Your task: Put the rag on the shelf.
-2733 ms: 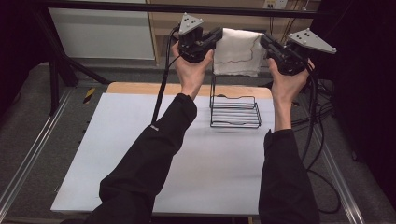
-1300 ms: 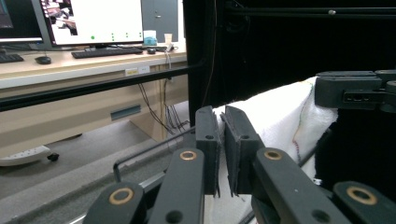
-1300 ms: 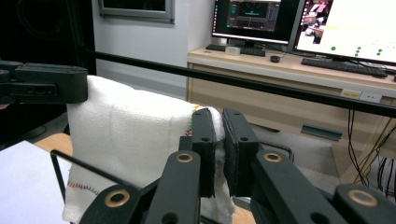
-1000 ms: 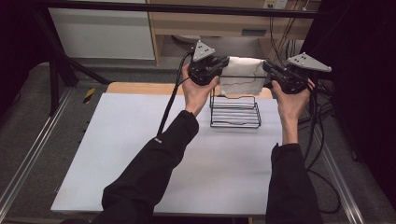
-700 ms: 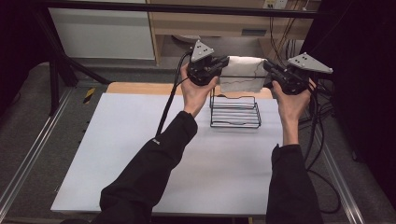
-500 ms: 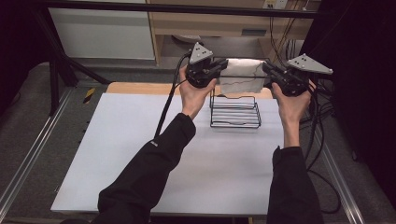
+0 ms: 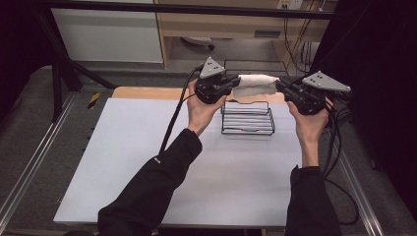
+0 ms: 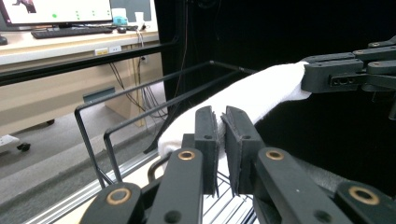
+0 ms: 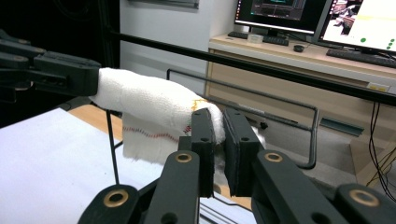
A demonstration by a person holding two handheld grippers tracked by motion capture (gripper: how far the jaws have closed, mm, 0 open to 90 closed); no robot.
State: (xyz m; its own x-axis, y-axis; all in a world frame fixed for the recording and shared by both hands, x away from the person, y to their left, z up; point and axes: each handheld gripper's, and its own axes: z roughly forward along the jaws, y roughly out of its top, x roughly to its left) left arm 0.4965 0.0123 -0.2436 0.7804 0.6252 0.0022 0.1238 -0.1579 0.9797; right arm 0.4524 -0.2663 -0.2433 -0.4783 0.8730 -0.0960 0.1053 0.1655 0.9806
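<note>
White towel (image 7: pixel 254 83), upper centre of the high view, stretched as a soft, rolled band between the left gripper (image 7: pixel 227 86) and the right gripper (image 7: pixel 284 88); each pair of jaws is clamped on one end of the cloth. The towel hangs just above the far rail of a black wire rack (image 7: pixel 247 118), an open frame of thin rods standing on the white table (image 7: pixel 123 147). In the left gripper view the cloth (image 8: pixel 261 93) runs from the near jaws to the far gripper at upper right; its lower edge is hidden behind the jaws. In the right gripper view the fabric (image 9: pixel 149 105) shows a nubby weave and red stitching; a rack rod (image 9: pixel 111 140) crosses before it. Monitors (image 9: pixel 280 14) at top are cut off.
</note>
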